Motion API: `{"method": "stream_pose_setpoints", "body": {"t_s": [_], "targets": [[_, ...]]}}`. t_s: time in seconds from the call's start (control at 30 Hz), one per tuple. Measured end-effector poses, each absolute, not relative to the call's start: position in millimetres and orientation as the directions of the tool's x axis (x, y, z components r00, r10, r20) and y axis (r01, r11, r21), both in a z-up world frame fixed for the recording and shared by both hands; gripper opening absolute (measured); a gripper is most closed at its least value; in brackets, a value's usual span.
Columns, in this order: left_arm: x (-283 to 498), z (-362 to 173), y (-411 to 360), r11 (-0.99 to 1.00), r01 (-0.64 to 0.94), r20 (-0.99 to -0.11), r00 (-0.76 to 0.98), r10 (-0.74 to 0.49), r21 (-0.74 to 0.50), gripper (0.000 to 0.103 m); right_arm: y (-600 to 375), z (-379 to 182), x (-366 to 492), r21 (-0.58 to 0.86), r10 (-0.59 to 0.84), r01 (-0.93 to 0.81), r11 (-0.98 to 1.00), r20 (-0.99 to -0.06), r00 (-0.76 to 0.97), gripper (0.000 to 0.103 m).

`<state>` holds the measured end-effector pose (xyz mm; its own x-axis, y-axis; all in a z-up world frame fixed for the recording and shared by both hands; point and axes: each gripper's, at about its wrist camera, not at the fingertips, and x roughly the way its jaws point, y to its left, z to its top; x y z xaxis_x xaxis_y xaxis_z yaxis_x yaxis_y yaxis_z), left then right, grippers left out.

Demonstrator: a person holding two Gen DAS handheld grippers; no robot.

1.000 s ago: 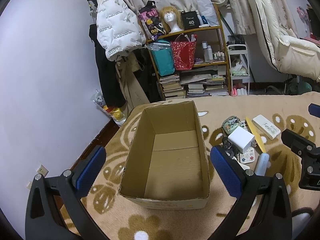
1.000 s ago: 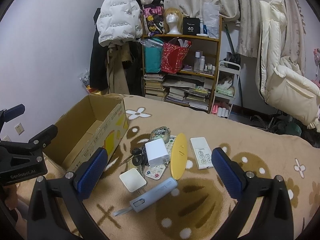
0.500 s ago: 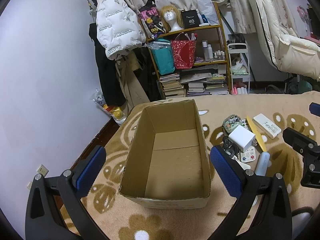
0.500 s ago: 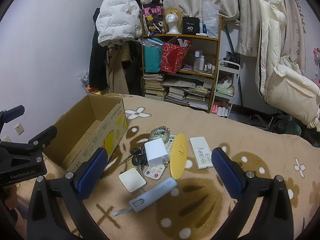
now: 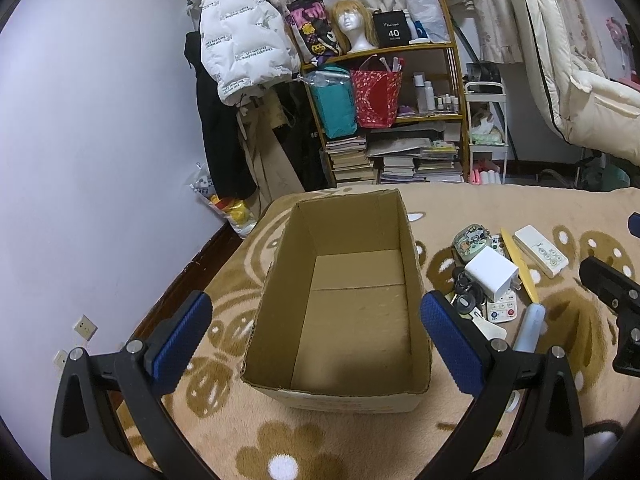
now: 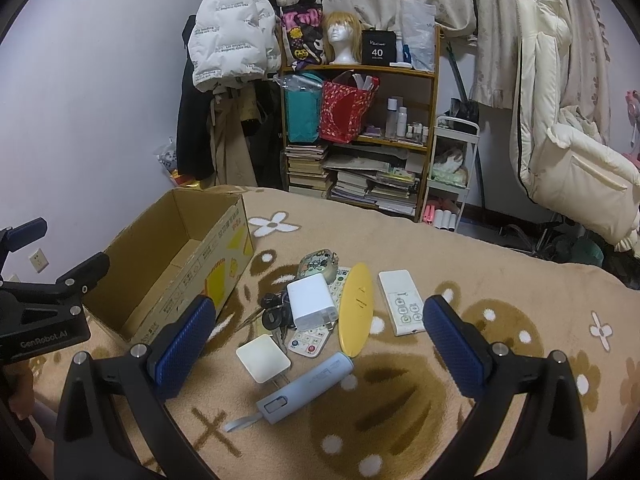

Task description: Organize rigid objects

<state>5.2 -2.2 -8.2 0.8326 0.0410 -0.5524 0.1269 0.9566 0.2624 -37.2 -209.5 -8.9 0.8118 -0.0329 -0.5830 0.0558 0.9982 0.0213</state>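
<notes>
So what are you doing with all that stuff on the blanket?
A person holds a pair of tongs in each hand, tidying small hard things into the cardboard box, which has nothing in it yet. The left tongs hover open over the box; the right tongs hover open over the pile: two white chargers, remotes, keys, a yellow oval piece and a pale blue gadget. Nothing is picked up yet.

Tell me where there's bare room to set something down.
The cardboard box is empty inside. Bare blanket lies right of the white remote. Between box and remote it is crowded: chargers, keys, yellow board.
</notes>
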Motion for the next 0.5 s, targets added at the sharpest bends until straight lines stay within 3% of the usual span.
{"method": "stream_pose_setpoints", "body": {"t_s": [0.5], "targets": [[3.8,-6.9,-2.6,0.954,0.120,-0.550,0.834,0.054,0.276,0.103,-212.8,-9.1,-36.7,0.014,-0.041,0.061,0.998,-0.590,0.807,0.103]]}}
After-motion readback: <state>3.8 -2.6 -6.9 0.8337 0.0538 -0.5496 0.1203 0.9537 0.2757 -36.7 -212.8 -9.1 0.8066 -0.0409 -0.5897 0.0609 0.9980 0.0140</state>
